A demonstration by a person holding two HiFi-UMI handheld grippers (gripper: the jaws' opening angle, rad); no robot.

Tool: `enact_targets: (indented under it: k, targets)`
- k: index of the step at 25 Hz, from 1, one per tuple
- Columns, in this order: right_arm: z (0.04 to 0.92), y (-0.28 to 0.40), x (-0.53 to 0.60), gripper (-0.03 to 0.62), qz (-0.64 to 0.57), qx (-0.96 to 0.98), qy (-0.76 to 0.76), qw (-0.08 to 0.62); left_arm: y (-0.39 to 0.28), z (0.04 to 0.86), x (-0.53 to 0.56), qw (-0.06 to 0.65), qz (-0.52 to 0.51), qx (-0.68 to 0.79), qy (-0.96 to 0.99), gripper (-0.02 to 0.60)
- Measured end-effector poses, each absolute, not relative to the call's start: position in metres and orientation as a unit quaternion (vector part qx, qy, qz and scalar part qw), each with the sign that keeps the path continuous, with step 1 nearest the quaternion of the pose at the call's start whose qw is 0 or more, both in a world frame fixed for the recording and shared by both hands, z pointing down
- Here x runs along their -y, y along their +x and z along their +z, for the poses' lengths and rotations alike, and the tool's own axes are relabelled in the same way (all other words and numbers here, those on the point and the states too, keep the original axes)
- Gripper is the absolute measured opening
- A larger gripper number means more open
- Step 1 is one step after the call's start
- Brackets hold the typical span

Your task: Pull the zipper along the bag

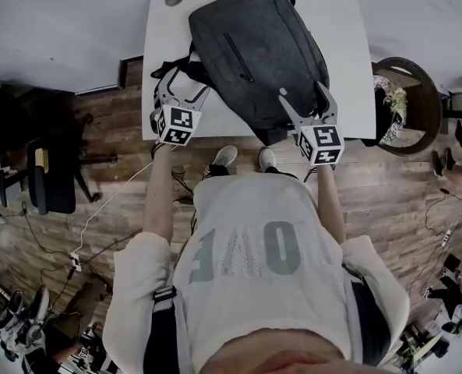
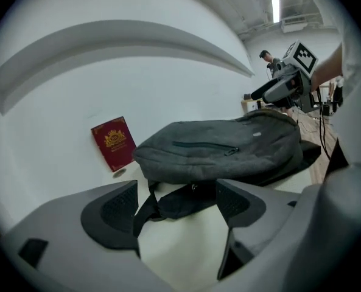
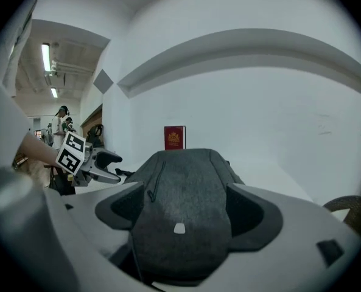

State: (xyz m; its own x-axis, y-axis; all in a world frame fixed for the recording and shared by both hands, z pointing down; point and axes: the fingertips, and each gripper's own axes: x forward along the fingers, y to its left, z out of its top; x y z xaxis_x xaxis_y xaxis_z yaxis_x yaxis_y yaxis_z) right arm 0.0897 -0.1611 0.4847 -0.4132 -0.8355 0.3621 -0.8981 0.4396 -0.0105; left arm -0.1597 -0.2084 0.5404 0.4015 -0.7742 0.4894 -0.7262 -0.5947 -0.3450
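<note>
So we hover the left gripper [image 1: 182, 89] and right gripper [image 1: 301, 93], jaws wide apart and gripping nothing, at the near end of the bag [image 1: 262, 45] on the table [image 1: 347, 22], presumably to brace it and reach its zipper [image 1: 237, 57].

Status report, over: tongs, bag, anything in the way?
Left tongs open, strap just ahead. Right tongs open, bag end between them, no grip. Zipper untouched. Nothing blocking.

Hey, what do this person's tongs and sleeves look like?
Left tongs and right tongs: light grey two-pronged bodies with dark textured pads, each carrying a white cube of black square markers. The person wears a pale short-sleeved T-shirt with lettering.
</note>
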Motion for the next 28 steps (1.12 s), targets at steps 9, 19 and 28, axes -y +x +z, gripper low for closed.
enact_targets:
  k: [9,19,28]
  targets:
    - [0.54,0.088,0.155,0.402,0.119,0.822,0.51,0.225,-0.155,0.583,0.237,0.001,-0.38,-0.401,-0.834,0.374]
    - [0.544,0.087,0.158,0.402,0.133,0.816,0.517,0.222,-0.133,0.596,0.235,-0.035,-0.386,-0.349,-0.853,0.242]
    - [0.548,0.087,0.158,0.402,0.133,0.815,0.515,0.228,-0.121,0.602,0.227,-0.067,-0.343,-0.324,-0.879,0.091]
